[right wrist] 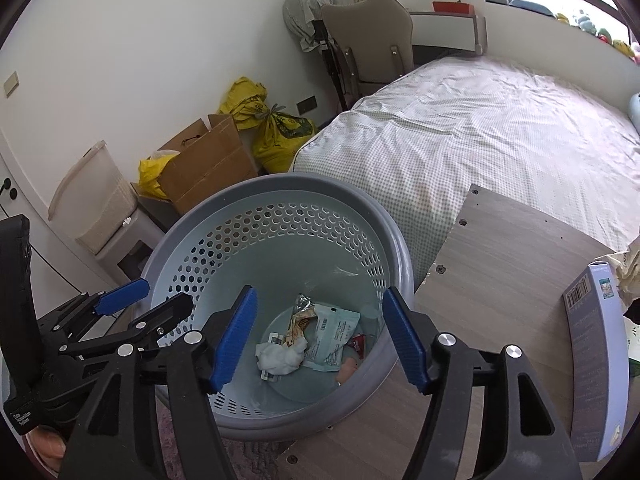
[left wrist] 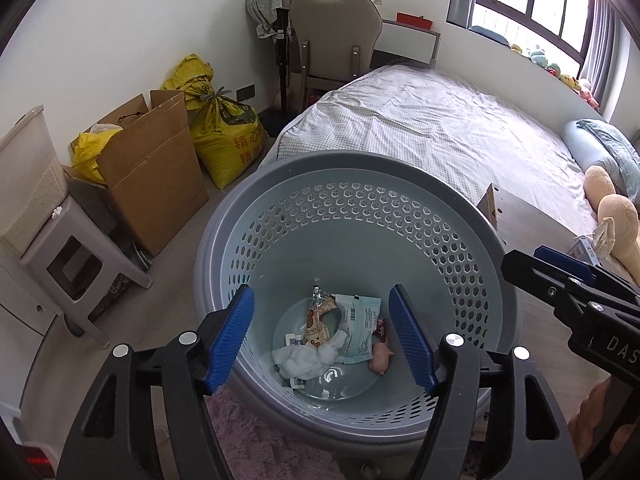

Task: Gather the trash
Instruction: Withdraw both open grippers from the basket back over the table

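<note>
A grey perforated trash basket [left wrist: 420, 200] stands on the floor; it also shows in the right wrist view [right wrist: 320, 188]. At its bottom lie a crumpled white tissue [left wrist: 308, 360], a snack wrapper [left wrist: 318, 316], a pale green packet [left wrist: 360, 328] and a small pink item [left wrist: 380, 356]. My left gripper [left wrist: 324, 340] is open and empty above the basket. My right gripper [right wrist: 320, 340] is open and empty above it too. The right gripper shows at the right of the left wrist view [left wrist: 560, 276], the left gripper at the left of the right wrist view [right wrist: 136, 300].
A wooden board [right wrist: 500, 272] lies right of the basket, with a grey-blue box [right wrist: 592, 360] and crumpled paper [right wrist: 628, 268] on it. A bed [left wrist: 440, 128] is behind. A cardboard box [left wrist: 152, 172], yellow sacks [left wrist: 224, 136], a stool [left wrist: 80, 264] and a chair [left wrist: 332, 36] line the wall.
</note>
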A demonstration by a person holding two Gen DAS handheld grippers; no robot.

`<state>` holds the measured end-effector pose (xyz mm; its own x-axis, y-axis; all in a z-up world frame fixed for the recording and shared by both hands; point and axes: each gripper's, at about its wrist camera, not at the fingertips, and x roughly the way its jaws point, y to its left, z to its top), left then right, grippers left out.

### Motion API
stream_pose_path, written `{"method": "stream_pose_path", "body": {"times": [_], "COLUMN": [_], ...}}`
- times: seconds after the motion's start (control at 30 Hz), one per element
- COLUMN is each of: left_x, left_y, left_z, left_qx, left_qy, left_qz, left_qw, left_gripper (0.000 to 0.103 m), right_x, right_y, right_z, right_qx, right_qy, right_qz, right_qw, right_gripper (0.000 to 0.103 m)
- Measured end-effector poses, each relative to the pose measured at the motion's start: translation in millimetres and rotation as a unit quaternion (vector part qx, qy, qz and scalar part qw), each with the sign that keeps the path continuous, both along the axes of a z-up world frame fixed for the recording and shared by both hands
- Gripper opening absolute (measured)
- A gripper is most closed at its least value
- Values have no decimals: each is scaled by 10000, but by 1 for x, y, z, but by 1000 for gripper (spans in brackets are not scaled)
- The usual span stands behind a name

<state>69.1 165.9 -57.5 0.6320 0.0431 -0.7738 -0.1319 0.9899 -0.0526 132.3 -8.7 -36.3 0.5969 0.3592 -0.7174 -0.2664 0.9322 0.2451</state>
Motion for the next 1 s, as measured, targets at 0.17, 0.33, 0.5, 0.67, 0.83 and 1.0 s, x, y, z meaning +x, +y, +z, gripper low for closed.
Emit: {"method": "stream_pose_path", "body": {"times": [0.17, 0.33, 0.5, 0.67, 0.83, 1.0], "left_x": [-9, -18, -27, -35, -40, -46], "left_y": [0, -4, -10, -18, -33, -49], "left_z": [9, 15, 19, 23, 25, 27], "left_qx": [62, 64, 84, 49, 31, -32], "left_qy": [-119, -195, -248, -317, -334, -353], "left_qz": [104, 121, 78, -8, -165, -374], "left_qw": [9999, 9997, 9996, 9995, 9993, 9987], "left_gripper": [68, 69, 69, 70, 70, 70], "right_x": [-8, -16, -27, -41, -56, -68], "right_y": [-5, -11, -21, -32, -49, -66], "right_z": [3, 6, 11, 16, 21, 24], "right_qx": [8, 7, 17, 32, 41, 38], "right_qy": [-41, -61, -119, -173, -251, -309], "right_qz": [-43, -81, -177, -307, -484, -667], "right_qw": [10000, 9999, 9998, 9994, 9985, 9973], "right_gripper": [69, 70, 71, 72, 72, 73]}}
